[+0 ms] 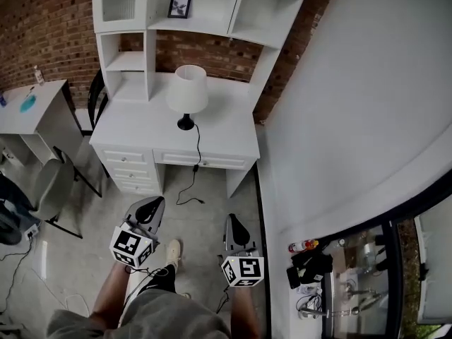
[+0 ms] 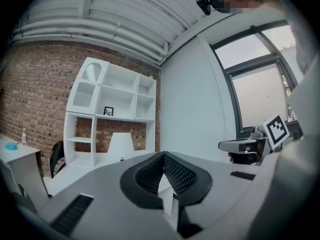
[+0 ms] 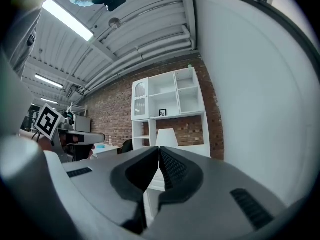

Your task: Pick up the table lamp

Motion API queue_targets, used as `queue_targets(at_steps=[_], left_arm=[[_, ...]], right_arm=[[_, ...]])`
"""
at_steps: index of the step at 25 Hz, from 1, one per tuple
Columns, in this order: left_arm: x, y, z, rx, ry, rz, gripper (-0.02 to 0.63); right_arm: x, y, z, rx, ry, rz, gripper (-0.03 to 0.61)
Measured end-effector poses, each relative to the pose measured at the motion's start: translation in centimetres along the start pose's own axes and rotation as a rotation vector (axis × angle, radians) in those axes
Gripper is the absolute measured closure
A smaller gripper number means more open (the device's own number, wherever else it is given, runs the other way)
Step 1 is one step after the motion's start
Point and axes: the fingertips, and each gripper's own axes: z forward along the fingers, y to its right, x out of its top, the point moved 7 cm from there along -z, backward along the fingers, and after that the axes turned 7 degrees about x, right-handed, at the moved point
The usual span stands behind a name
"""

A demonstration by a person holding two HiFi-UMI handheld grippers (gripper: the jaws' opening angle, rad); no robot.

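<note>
The table lamp [image 1: 187, 90], with a white shade and a black base, stands on the white desk [image 1: 219, 136]; its black cord hangs over the desk's front edge. Both grippers are held low over the floor, well short of the desk. My left gripper [image 1: 150, 207] is shut with nothing in it, and so is my right gripper [image 1: 233, 222]. In the left gripper view the lamp [image 2: 121, 145] shows far off, just left of the closed left gripper [image 2: 163, 154]. In the right gripper view the lamp [image 3: 166, 138] stands right above the closed right gripper [image 3: 159, 148].
A white hutch with open shelves and a small framed picture [image 1: 179, 6] sits on the desk against a brick wall. Drawers fill the desk's left side. A grey chair [image 1: 49, 186] and a second desk [image 1: 28, 108] stand at the left. A white wall [image 1: 353, 104] runs along the right.
</note>
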Motion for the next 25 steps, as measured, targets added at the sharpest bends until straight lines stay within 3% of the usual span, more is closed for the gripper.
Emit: queue_targets(at_steps=[13,25], left_arm=[[1.6,-10.1,15.8,0.002,-0.011,-0.027,0.612],[-0.4,-15.8,24.1,-0.01,-0.051,-0.064,0.612]], right_arm=[[1.4,6.5,16.5,-0.017,-0.014,0.002,0.555],[-0.5,9.5,27.4,0.012,-0.075,0.015,0.555]])
